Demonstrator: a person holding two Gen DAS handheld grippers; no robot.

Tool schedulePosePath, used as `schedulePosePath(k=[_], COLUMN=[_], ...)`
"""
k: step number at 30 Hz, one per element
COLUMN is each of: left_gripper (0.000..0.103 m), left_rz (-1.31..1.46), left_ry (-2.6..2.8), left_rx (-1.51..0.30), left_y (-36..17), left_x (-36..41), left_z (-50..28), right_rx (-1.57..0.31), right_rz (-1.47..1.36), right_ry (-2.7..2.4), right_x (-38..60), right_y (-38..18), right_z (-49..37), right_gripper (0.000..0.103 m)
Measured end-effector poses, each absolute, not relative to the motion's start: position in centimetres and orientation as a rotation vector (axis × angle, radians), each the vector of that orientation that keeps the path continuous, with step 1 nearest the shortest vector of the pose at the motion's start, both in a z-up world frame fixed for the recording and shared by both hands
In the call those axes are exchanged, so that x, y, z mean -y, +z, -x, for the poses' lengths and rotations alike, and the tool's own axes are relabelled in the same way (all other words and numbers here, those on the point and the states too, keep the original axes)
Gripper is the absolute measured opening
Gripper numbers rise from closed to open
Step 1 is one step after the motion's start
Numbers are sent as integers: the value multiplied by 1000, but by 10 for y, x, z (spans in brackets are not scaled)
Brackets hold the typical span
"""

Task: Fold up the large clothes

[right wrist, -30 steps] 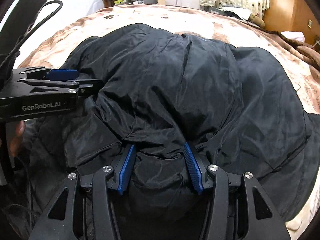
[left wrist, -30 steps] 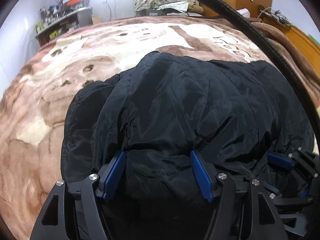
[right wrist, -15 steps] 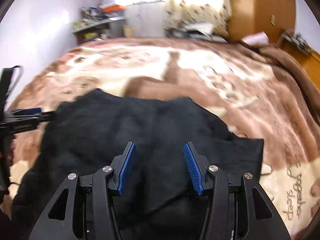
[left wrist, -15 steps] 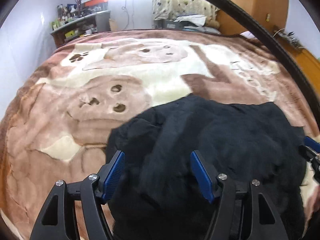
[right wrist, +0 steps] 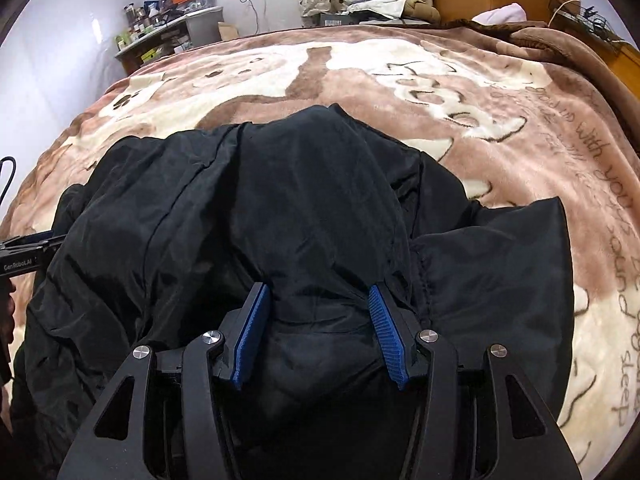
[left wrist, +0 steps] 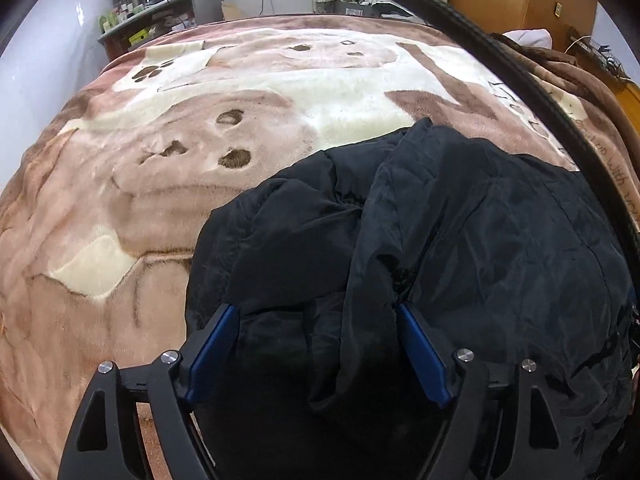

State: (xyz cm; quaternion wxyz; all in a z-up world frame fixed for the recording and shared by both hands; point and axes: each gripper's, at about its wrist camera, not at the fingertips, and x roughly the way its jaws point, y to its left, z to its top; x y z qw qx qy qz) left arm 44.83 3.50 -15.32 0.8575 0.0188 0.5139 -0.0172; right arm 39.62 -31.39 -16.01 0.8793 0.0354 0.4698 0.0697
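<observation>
The left gripper (left wrist: pixel 316 344) is opening, its jaws loosening around a bunched fold of the black quilted nylon jacket (left wrist: pixel 460 232). The right gripper (right wrist: pixel 316 328) pinches another fold. The jacket spreads ahead of both, across the brown plush blanket (right wrist: pixel 460 92).

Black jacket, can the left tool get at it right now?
Probably yes: the jacket already bulges between the left tool's opening jaws, with nothing in the way.

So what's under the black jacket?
The brown and cream blanket shows all around the black jacket. Anything directly beneath it is covered by the fabric, so that cannot be seen.
</observation>
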Motion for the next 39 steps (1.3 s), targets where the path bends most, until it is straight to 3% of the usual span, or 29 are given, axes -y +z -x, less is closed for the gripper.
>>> schedulePosePath(k=[5, 11, 27, 33, 39], left_gripper=[85, 83, 84, 84, 84], left_rz=[-33, 66, 129, 143, 124], left_ry=[-4, -89, -146, -194, -215], left_rx=[-1084, -1078, -916, -968, -1053], left_y=[-154, -116, 15, 2, -44], left_x=[-36, -56, -142, -163, -174], left_z=[-451, -428, -246, -171, -119], right_rx=[-1003, -896, -727, -718, -778], right_rz=[-39, -124, -136, -169, -175], right_ry=[120, 102, 125, 112, 59], right_x=[309, 318, 310, 312, 329], right_y=[-155, -92, 30, 28, -9], right_z=[-401, -369, -185, -108, -50], right_gripper=[53, 53, 53, 56, 62])
